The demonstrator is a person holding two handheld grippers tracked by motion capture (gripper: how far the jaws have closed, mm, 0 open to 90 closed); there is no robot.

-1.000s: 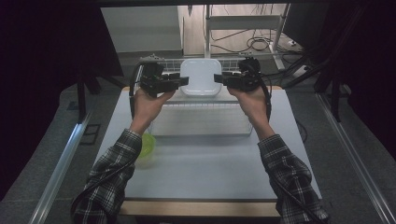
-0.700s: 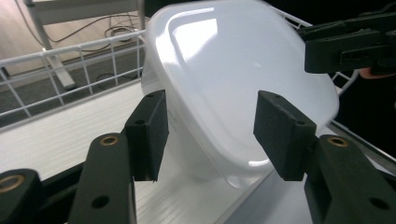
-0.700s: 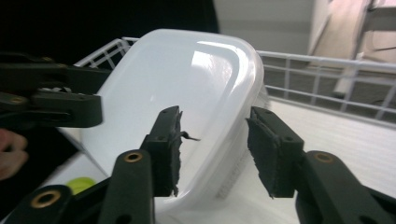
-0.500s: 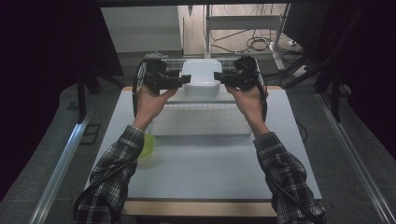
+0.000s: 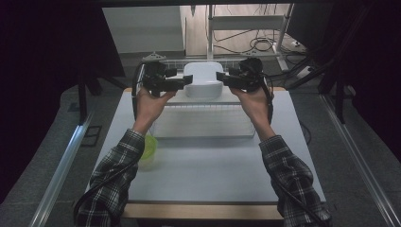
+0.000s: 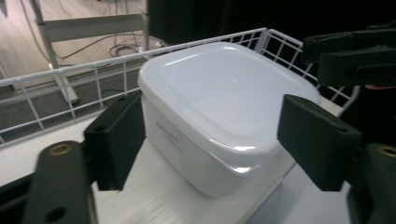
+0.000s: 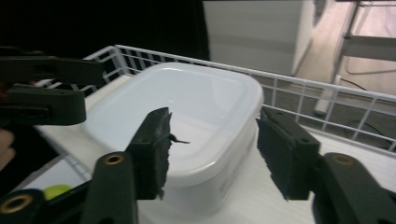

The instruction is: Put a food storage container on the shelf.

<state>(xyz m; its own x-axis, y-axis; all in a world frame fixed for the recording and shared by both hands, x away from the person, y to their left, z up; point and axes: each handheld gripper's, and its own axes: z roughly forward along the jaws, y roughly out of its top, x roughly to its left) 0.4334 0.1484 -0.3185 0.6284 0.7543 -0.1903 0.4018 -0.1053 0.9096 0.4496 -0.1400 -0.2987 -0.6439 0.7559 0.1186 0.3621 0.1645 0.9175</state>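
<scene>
A white lidded container (image 5: 203, 79) rests on the white top shelf of a wire rack (image 5: 203, 127) at the far side of the table. My left gripper (image 5: 187, 81) is at its left end and my right gripper (image 5: 221, 76) at its right end. In the left gripper view the container (image 6: 219, 102) lies between the jaws of the left gripper (image 6: 219, 140), with gaps on both sides. In the right gripper view the container (image 7: 187, 107) stands just beyond the spread jaws of the right gripper (image 7: 218, 154). Both pairs of jaws have just been opening and press on nothing.
White wire railing (image 6: 93, 70) runs behind the container. A green cup (image 5: 147, 146) stands on the table by the rack's near left corner, under the left forearm. Beyond the table stand metal shelf legs and floor cables (image 5: 257, 45).
Both pairs of jaws have spread away from the container's sides. The container stays on the rack's shelf, and both hands have hardly shifted.
</scene>
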